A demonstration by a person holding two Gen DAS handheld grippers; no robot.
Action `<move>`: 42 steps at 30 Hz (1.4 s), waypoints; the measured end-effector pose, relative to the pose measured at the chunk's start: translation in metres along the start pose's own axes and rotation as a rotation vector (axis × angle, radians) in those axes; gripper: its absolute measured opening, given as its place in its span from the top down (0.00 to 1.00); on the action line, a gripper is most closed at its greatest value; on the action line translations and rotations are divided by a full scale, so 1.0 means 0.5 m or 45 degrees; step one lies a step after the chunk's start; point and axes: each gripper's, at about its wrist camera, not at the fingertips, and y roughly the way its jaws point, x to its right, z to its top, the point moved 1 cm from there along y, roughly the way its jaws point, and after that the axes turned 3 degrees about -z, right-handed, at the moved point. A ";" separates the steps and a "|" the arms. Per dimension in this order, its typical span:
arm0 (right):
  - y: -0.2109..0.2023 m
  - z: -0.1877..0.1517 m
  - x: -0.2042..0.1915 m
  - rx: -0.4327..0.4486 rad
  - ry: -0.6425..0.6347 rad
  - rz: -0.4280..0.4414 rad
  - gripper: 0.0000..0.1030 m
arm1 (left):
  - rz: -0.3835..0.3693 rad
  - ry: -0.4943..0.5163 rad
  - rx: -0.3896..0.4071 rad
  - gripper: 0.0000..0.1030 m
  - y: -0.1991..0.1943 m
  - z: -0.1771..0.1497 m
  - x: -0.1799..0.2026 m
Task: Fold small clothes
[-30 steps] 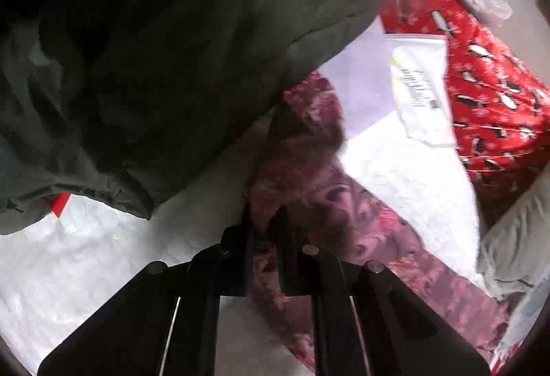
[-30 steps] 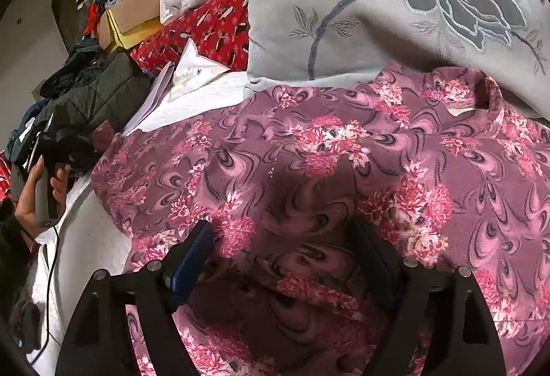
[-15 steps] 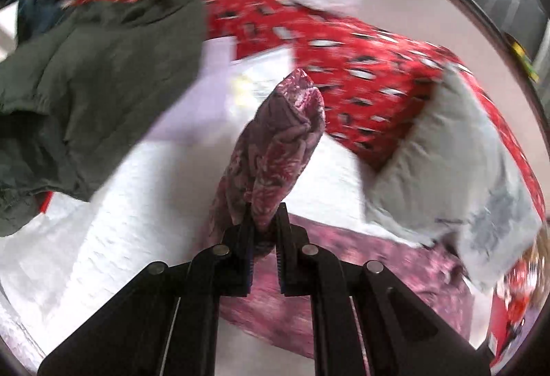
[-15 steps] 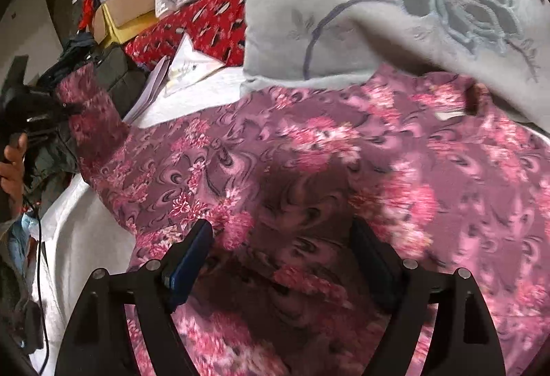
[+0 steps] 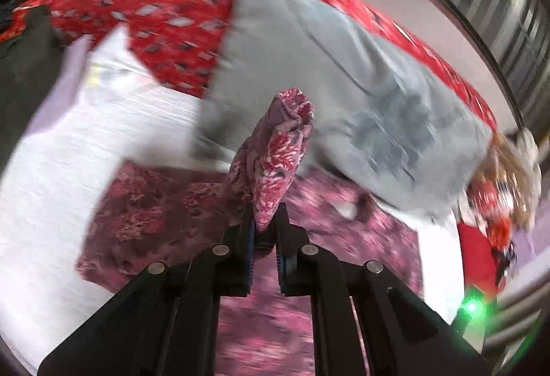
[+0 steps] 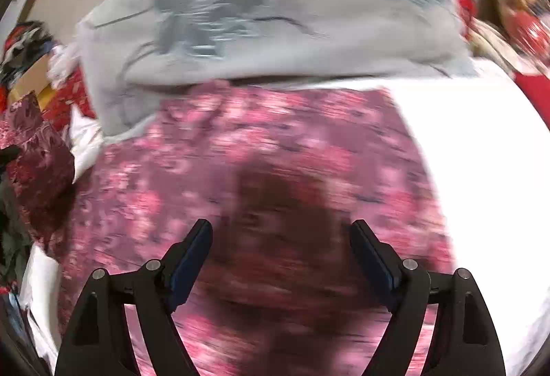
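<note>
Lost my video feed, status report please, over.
Left gripper shut on pink floral garment, sleeve end lifted. Right gripper open above it. Grey flowered pillow lies along its far edge.

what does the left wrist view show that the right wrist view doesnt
Only the left wrist view: the left tool shut on a bunched corner of the floral garment, and a green light. Only the right wrist view: the right tool open above the garment. Both: the garment spread on the white bedding, and the grey pillow.

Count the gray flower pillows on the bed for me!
1: the gray pillow lies behind the pink floral garment, against the red bedding. Others may be hidden.
</note>
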 end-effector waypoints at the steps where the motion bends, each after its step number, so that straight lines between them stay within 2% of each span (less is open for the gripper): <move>1: 0.001 -0.005 0.018 -0.018 0.021 -0.004 0.19 | -0.011 0.026 -0.026 0.92 0.017 -0.017 0.031; 3: 0.001 -0.017 0.054 -0.046 0.066 0.052 0.19 | -0.012 0.061 -0.077 0.92 0.054 -0.050 0.078; 5: -0.010 -0.029 0.066 -0.027 0.048 0.109 0.19 | -0.004 0.086 -0.147 0.92 0.104 -0.091 0.119; 10: -0.013 -0.052 0.047 -0.026 -0.100 0.087 0.19 | 0.089 0.110 -0.326 0.92 0.224 -0.185 0.165; 12: -0.015 -0.056 0.045 -0.021 -0.137 0.088 0.19 | 0.113 0.117 -0.330 0.91 0.236 -0.199 0.165; 14: -0.018 -0.059 0.049 -0.023 -0.153 0.095 0.19 | 0.075 0.119 -0.320 0.86 0.214 -0.194 0.164; 15: -0.018 -0.058 0.049 -0.026 -0.156 0.099 0.19 | 0.037 0.106 -0.331 0.80 0.198 -0.191 0.157; 17: -0.019 -0.050 0.053 -0.037 -0.135 0.113 0.18 | -0.086 0.014 -0.306 0.68 0.138 -0.188 0.116; 19: -0.021 -0.029 0.054 -0.038 -0.054 0.169 0.17 | -0.121 -0.076 -0.231 0.47 0.079 -0.190 0.057; 21: -0.026 -0.010 0.052 -0.028 0.044 0.290 0.17 | -0.123 -0.164 -0.188 0.46 0.046 -0.195 0.000; 24: -0.009 0.015 0.020 -0.042 0.109 0.392 0.15 | -0.109 -0.343 -0.183 0.46 0.028 -0.196 -0.105; 26: 0.018 0.033 -0.016 -0.059 0.132 0.421 0.15 | -0.073 -0.427 -0.204 0.46 0.035 -0.201 -0.160; 28: 0.048 0.047 -0.053 -0.085 0.154 0.445 0.14 | -0.080 -0.492 -0.230 0.46 0.045 -0.207 -0.193; 30: 0.073 0.055 -0.092 -0.108 0.153 0.498 0.22 | -0.101 -0.523 -0.247 0.46 0.051 -0.210 -0.209; 31: 0.086 0.059 -0.116 -0.120 0.133 0.511 0.46 | -0.105 -0.520 -0.249 0.46 0.052 -0.211 -0.209; 32: 0.089 0.060 -0.133 -0.128 0.107 0.515 0.81 | -0.106 -0.514 -0.248 0.46 0.051 -0.211 -0.208; 33: 0.095 0.063 -0.155 -0.155 0.054 0.507 0.94 | -0.105 -0.504 -0.246 0.46 0.046 -0.209 -0.209; 35: 0.080 0.062 -0.167 -0.132 -0.005 0.499 0.94 | -0.106 -0.489 -0.239 0.46 0.043 -0.212 -0.213; 37: 0.037 0.068 -0.156 -0.035 -0.052 0.518 0.94 | -0.114 -0.499 -0.236 0.46 0.045 -0.214 -0.219; 42: -0.029 0.088 -0.061 0.061 -0.046 0.448 0.94 | -0.121 -0.533 -0.235 0.46 0.045 -0.218 -0.227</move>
